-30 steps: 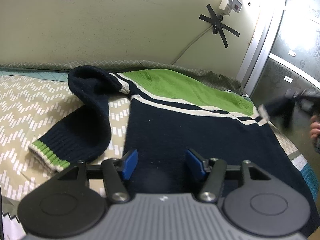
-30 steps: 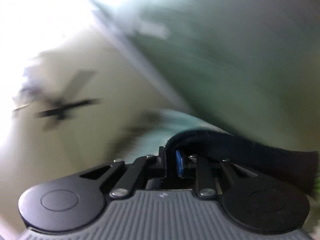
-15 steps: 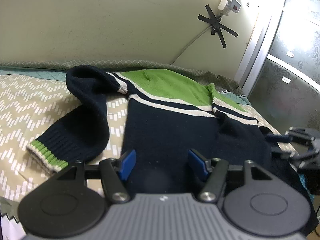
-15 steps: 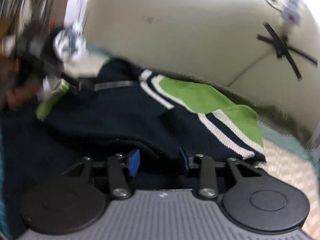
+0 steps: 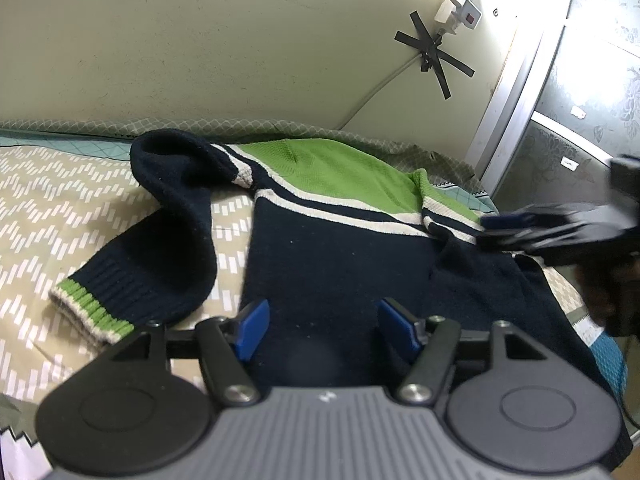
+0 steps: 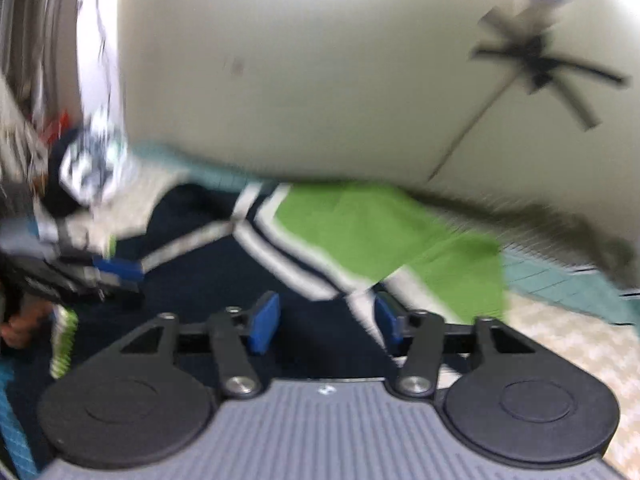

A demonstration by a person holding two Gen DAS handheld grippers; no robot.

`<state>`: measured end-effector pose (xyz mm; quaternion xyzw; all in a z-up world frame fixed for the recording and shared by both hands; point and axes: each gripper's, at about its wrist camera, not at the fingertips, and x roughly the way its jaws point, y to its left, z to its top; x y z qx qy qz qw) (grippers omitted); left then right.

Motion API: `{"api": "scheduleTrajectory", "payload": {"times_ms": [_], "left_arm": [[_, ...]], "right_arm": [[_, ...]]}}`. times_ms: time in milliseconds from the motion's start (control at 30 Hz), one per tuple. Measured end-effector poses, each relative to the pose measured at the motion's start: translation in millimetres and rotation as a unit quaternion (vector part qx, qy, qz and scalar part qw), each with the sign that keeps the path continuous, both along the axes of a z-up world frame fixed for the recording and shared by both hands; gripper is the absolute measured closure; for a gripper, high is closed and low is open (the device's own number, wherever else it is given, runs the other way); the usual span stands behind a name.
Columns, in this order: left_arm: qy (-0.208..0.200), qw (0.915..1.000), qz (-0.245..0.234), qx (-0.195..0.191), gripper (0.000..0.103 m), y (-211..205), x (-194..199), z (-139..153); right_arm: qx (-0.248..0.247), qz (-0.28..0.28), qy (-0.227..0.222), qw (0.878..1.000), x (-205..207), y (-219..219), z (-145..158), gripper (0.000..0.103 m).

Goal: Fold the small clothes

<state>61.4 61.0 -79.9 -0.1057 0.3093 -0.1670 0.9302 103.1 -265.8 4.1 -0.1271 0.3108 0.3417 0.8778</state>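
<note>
- Both sets of fingers stand apart with nothing pinched between them: on my left gripper [image 5: 320, 326] the blue fingers [image 5: 251, 328] sit low over the navy hem of the sweater [image 5: 340, 256], spread a fair way.
- On my right gripper [image 6: 326, 320] the fingers [image 6: 264, 322] have just been opening; only the sweater's navy and white-striped knit shows in the gap beneath them, not clamped as far as I can see through the blur.
- From the left wrist view I see the right gripper as a dark smear at the sweater's right edge, near the folded-in right sleeve [image 5: 448, 212].
- From the right wrist view, the left gripper [image 6: 116, 272] appears at the far left over the navy cloth.
- Sweater lies spread on the bed [image 5: 80, 208], green yoke [image 5: 328, 172] toward the wall, navy body toward me.
- Its left sleeve [image 5: 168, 248] arches out and down onto the patterned bedcover, striped cuff [image 5: 90, 312] resting flat.
- Behind it, a pale wall [image 5: 240, 48] with crossed black tape [image 5: 434, 56] holding a cable, and a power strip [image 5: 466, 8] higher up.
</note>
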Motion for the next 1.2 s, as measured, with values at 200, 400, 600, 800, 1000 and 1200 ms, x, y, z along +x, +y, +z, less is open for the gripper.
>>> {"api": "scheduleTrajectory", "payload": {"times_ms": [200,400,600,800,1000,1200], "left_arm": [[0.000,1.0000,-0.001,-0.004,0.040,0,0,0],[0.000,1.0000,-0.002,-0.007,0.038,2,0,0],[0.001,0.9999,-0.005,-0.009,0.037,1,2,0],[0.001,1.0000,-0.005,-0.009,0.036,2,2,-1],[0.001,0.9999,-0.006,-0.009,0.036,2,2,-1],[0.000,0.9999,-0.006,-0.008,0.036,2,2,0]], "right_arm": [[0.026,-0.068,0.019,0.997,33,-17,-9,0.103],[0.239,-0.330,-0.092,0.908,65,-181,79,0.103],[0.226,-0.370,-0.056,0.900,78,-221,79,0.103],[0.158,-0.385,-0.037,0.909,74,-201,48,0.100],[0.038,-0.291,-0.067,0.954,73,-133,34,0.014],[-0.065,-0.312,0.001,0.948,124,-137,-2,0.103]]}}
